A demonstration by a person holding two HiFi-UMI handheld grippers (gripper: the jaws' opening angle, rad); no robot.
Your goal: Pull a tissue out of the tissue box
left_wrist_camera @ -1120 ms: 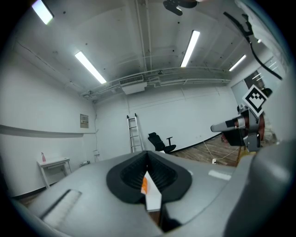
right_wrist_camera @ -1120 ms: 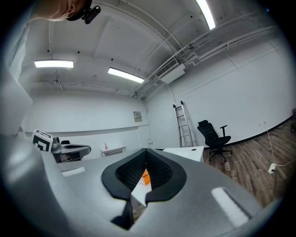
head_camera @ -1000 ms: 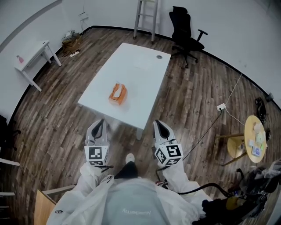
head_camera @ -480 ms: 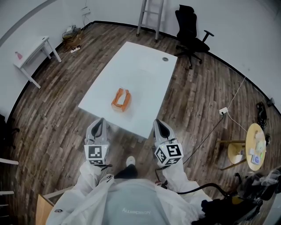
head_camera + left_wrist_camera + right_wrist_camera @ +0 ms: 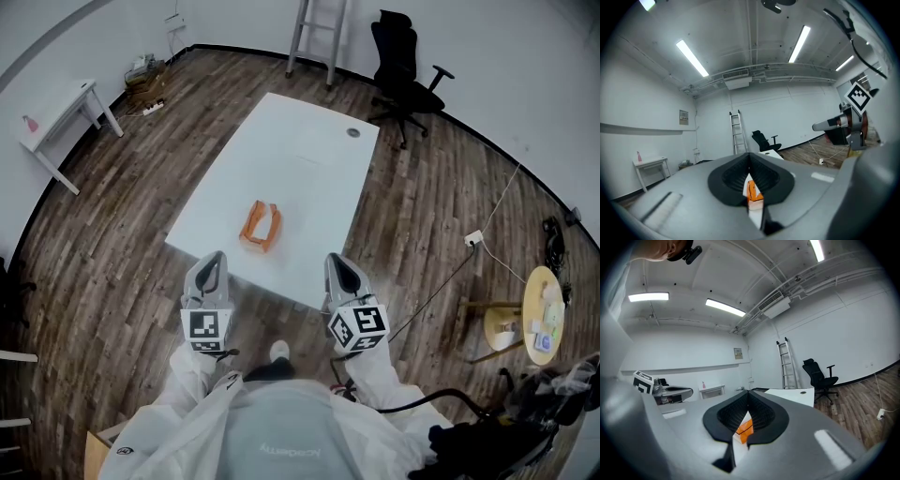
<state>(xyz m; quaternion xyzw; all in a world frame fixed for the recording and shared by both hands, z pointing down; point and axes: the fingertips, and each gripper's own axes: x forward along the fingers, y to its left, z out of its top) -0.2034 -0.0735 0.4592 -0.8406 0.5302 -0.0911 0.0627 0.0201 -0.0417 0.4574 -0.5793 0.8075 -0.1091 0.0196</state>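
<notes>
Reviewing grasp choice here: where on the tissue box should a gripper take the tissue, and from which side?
At the slot in the top of the box, coming from above, jaws closing across the slot. The box lies flat on the table with its open top facing up, so an upward pull should free a sheet. The tissue itself is too small to make out.

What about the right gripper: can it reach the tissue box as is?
Probably not yet: tissue box lies on the table, well ahead of the right gripper. Nothing stands between; jaws shut.
</notes>
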